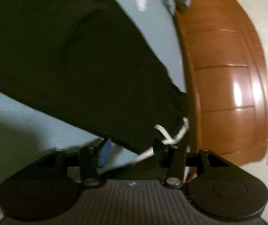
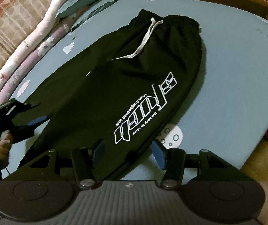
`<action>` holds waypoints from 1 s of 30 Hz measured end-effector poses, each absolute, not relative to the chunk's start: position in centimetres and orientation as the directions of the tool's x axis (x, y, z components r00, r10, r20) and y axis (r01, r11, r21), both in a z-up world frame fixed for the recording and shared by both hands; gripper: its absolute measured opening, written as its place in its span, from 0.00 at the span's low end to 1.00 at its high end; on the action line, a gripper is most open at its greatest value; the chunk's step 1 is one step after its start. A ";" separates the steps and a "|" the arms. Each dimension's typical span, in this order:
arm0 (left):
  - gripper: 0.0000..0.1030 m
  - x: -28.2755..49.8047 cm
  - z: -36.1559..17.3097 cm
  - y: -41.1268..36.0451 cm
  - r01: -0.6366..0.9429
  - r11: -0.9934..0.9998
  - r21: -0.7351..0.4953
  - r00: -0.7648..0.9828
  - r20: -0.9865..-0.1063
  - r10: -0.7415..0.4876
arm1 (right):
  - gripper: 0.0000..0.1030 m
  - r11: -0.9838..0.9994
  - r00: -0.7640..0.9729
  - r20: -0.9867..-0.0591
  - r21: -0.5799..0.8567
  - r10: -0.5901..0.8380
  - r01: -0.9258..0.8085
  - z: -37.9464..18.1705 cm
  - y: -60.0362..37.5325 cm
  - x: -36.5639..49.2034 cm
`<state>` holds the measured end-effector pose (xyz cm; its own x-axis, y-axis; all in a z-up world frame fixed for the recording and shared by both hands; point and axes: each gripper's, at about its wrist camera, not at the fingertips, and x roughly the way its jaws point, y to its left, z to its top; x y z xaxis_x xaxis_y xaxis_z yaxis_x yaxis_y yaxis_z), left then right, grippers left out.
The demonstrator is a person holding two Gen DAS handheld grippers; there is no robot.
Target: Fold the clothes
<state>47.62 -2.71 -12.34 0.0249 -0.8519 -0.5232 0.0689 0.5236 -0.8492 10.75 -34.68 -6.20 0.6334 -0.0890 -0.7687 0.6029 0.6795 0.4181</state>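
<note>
Left wrist view: one pair of black trousers (image 1: 68, 65) is laid on a blue sheet (image 1: 12, 108), waistband and white cord (image 1: 171, 136) nearest the left gripper (image 1: 132, 150) — jaws apart, the trouser corner between them, unclamped.

Right wrist view: the trousers' long axis runs diagonally — waistband far, legs near the right gripper (image 2: 128, 151), whose jaws are parted astride the fabric. Two grippers are seen.

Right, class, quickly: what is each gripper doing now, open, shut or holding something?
Left gripper: open; black trousers and white cord between its fingers, not pinched.
Right gripper: open, straddling the trouser leg, not gripping.
</note>
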 end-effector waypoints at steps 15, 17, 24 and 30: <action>0.52 46.6 -12.4 -6.3 0.131 0.541 -0.831 -0.039 -0.549 -0.835 | 0.59 0.677 0.638 -0.767 0.438 -0.062 0.592 -7.5 -37.3 12.1; 0.52 46.7 -13.1 -6.1 0.079 0.521 -0.850 -0.023 -0.524 -0.851 | 0.59 0.672 0.638 -0.768 0.444 -0.055 0.592 -7.9 -37.8 12.3; 0.41 46.7 -13.0 -8.1 0.080 0.530 -0.844 0.090 -0.523 -0.847 | 0.60 0.649 0.638 -0.769 0.465 -0.041 0.603 -9.1 -39.3 12.3; 0.03 47.4 -12.0 -9.0 0.121 0.587 -0.800 0.203 -0.559 -0.804 | 0.60 0.635 0.640 -0.767 0.474 -0.043 0.610 -9.6 -39.9 12.0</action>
